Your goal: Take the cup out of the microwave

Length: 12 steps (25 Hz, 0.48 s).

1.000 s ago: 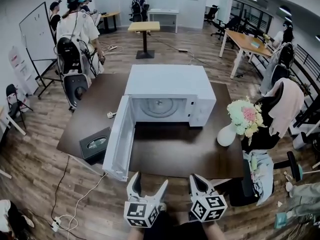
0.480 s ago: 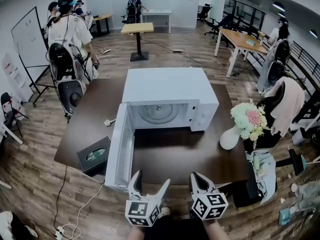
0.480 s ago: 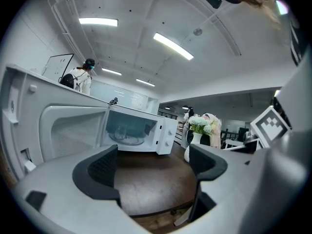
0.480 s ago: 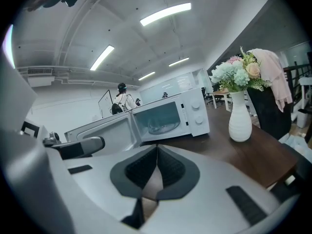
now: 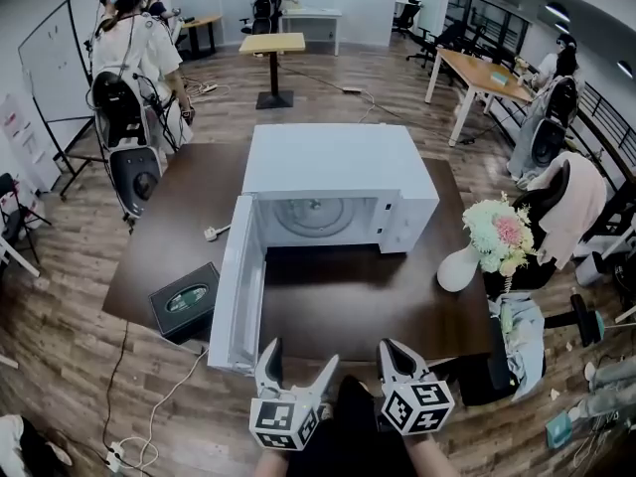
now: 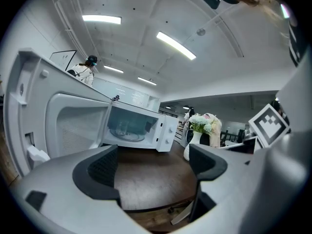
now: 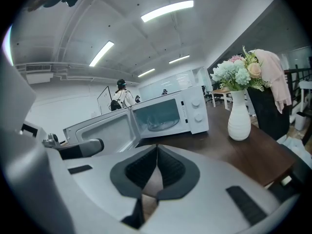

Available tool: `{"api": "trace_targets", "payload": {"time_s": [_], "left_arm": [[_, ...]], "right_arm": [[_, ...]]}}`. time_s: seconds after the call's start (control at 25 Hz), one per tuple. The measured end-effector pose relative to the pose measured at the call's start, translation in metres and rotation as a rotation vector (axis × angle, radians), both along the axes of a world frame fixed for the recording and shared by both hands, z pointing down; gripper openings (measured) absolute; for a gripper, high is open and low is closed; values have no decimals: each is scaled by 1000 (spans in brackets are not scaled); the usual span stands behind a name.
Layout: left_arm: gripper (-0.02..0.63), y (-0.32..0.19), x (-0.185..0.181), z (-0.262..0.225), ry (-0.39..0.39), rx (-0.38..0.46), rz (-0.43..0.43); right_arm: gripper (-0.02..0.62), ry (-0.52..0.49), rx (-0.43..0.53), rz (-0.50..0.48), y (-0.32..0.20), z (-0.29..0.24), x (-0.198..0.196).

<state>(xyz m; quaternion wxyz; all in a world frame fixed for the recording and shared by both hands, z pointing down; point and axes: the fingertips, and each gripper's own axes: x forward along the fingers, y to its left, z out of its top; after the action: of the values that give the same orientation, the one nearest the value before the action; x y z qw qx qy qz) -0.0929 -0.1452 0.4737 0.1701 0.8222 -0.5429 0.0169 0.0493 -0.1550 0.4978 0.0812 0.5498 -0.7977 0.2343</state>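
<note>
A white microwave (image 5: 338, 162) stands on the dark table (image 5: 358, 311) with its door (image 5: 237, 286) swung open to the left. Its glass turntable (image 5: 316, 217) shows inside. In the left gripper view a faint clear cup (image 6: 121, 127) seems to stand on the turntable; the head view does not show it clearly. Both grippers hover before the table's near edge, well short of the microwave. My left gripper (image 5: 295, 366) is open and empty, its jaws wide apart (image 6: 153, 155). My right gripper (image 5: 393, 359) is shut on nothing, its pads meeting (image 7: 157, 150).
A white vase of flowers (image 5: 457, 266) stands at the table's right edge. A black box (image 5: 186, 301) sits on the left corner, beside the open door. A chair draped with clothing (image 5: 571, 207) is to the right. People (image 5: 134, 58) stand at the far left.
The head view has shifted slightly. Both grippers hold the same place and the same states. The microwave door stays open.
</note>
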Motion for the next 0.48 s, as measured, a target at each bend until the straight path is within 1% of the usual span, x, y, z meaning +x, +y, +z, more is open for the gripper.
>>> {"api": "trace_targets", "payload": {"time_s": [0.2,0.48], "left_arm": [[431,-4,2,2,8,-8,-2],[431,-30,3,4,-10,0,-25]], "right_arm": [[-6,9,-17,-13,-3,3,-1],[-5,8,-29,-37,-28,9,0]]}}
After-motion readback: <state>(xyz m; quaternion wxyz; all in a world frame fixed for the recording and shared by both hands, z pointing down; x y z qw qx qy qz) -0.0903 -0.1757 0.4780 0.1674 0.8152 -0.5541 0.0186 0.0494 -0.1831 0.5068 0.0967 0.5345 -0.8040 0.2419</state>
